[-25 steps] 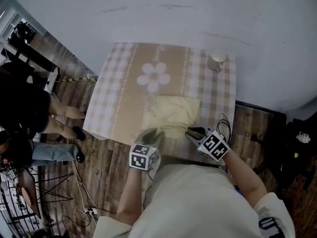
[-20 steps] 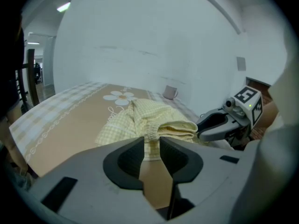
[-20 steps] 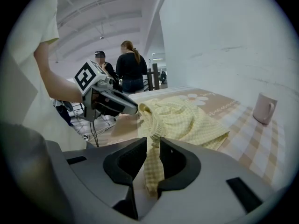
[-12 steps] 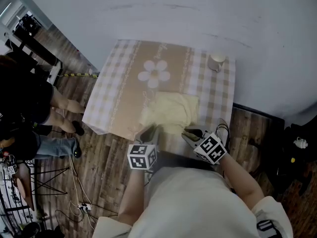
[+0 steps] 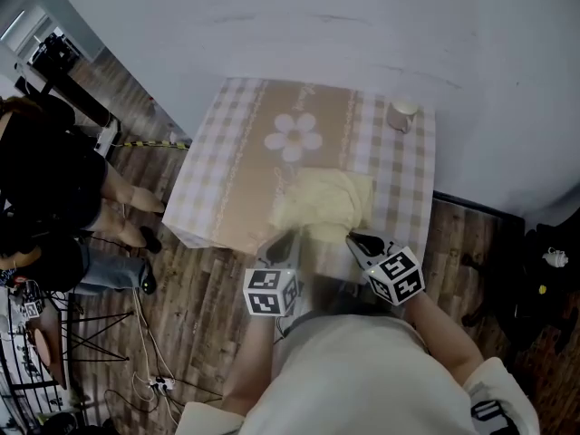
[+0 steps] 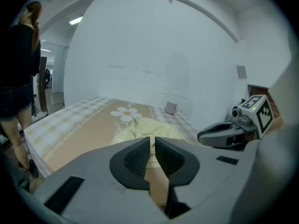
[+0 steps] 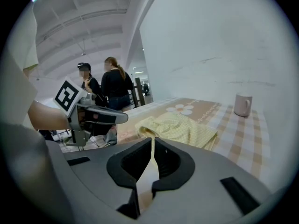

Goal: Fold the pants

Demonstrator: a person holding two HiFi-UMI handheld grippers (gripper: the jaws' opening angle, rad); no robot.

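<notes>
Yellow pants (image 5: 324,199) bunched at near right of checked surface (image 5: 227,175). Jaws just closed in: left tool (image 5: 283,242) and right tool (image 5: 356,240) each pinch near edge. Best: lift both evenly, carry far, match edges.

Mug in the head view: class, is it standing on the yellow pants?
No, the mug stands on the checked tablecloth at a far corner, apart from the pants.
</notes>
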